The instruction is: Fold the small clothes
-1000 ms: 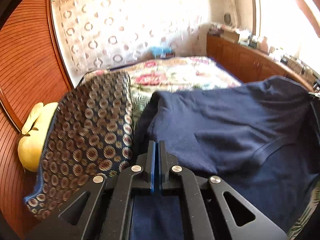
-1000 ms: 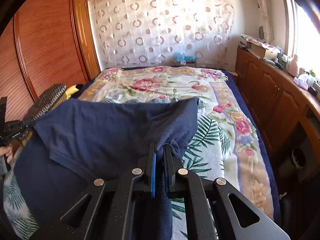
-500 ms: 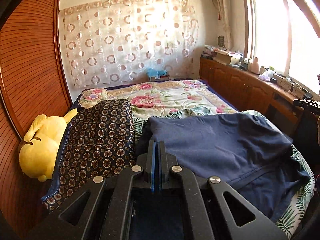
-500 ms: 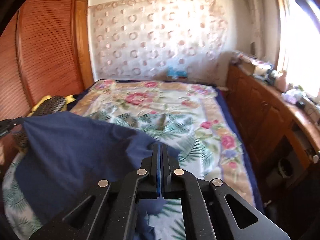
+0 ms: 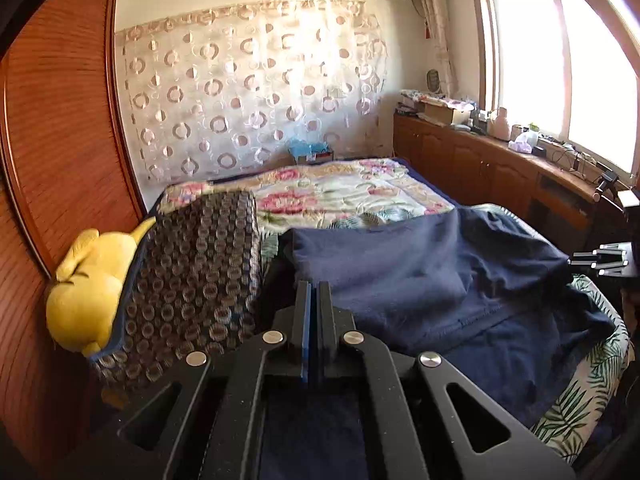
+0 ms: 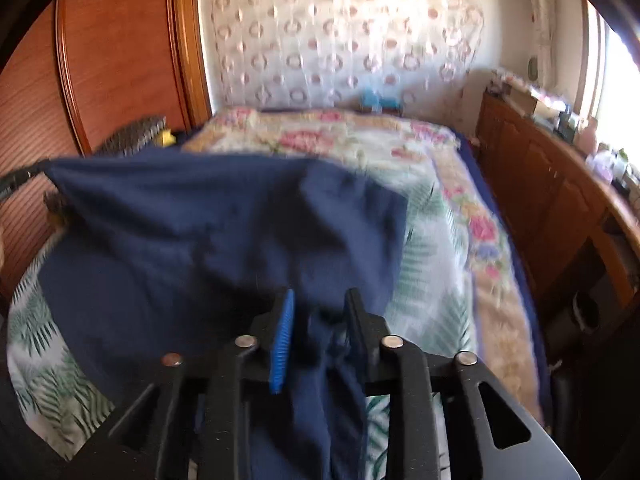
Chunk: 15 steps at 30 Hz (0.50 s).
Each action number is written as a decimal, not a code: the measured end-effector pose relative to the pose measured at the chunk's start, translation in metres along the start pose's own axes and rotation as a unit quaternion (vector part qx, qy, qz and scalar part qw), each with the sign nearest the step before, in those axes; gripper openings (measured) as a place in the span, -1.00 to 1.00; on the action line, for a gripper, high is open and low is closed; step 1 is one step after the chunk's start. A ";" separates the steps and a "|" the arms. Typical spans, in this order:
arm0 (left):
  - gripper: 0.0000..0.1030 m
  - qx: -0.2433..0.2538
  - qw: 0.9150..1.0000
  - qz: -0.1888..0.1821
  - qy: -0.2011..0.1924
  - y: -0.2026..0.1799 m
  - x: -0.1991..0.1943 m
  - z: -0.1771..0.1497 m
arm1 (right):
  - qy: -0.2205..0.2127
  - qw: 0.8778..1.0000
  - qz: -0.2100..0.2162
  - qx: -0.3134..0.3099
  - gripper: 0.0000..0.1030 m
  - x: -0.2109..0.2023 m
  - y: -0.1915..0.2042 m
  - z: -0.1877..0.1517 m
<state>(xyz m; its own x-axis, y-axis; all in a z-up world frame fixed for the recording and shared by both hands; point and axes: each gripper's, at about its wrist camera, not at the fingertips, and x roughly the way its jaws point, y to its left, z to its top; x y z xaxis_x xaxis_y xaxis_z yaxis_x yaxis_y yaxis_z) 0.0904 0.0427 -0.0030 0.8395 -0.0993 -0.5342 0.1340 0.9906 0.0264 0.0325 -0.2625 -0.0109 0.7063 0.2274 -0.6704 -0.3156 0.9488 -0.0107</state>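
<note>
The right gripper (image 6: 318,300), clamped on the navy garment (image 6: 224,220) a moment ago, has been parted; the left gripper (image 5: 314,292) stays clamped, so one corner is released.

Right gripper (image 6: 320,320) jaws parted around navy garment (image 6: 224,216) on bedspread (image 6: 436,248)

Left gripper (image 5: 314,292): matte black, speckled finish. Two slim upright fingers (image 5: 327,312), blue pad lining between them. Four round silver screws (image 5: 273,336) in a row across angled black linkage arms, triangular cut-outs in the outer plates.

Right gripper (image 6: 318,308): same black speckled build. Ribbed bright-blue pad (image 6: 282,340) on inner face of one finger. Four silver screw heads (image 6: 392,341) along the arms, triangular cut-outs towards the frame's lower corners.
</note>
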 end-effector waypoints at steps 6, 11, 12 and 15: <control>-0.95 -0.018 1.000 -0.003 0.018 0.006 0.009 -0.018 | 0.014 1.000 -0.013 0.012 -0.44 0.013 -0.003 -0.017; -0.95 -0.025 0.999 -0.003 0.026 0.006 0.016 -0.026 | 0.020 0.999 -0.019 0.022 -0.20 0.014 -0.014 -0.023; -0.95 -0.025 0.999 -0.004 0.027 0.005 0.016 -0.027 | 0.024 0.999 -0.019 0.024 -0.20 0.015 -0.015 -0.025; -0.95 -0.023 0.999 -0.004 0.028 0.003 0.018 -0.029 | 0.012 0.999 -0.024 0.031 -0.20 0.012 -0.016 -0.016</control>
<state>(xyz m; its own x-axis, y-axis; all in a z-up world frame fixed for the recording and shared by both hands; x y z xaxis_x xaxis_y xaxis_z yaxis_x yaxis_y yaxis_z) 0.0912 0.0466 -0.0369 0.8070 -0.1034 -0.5814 0.1153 0.9932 -0.0165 0.0360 -0.2786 -0.0312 0.7043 0.1757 -0.6879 -0.2413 0.9705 0.0008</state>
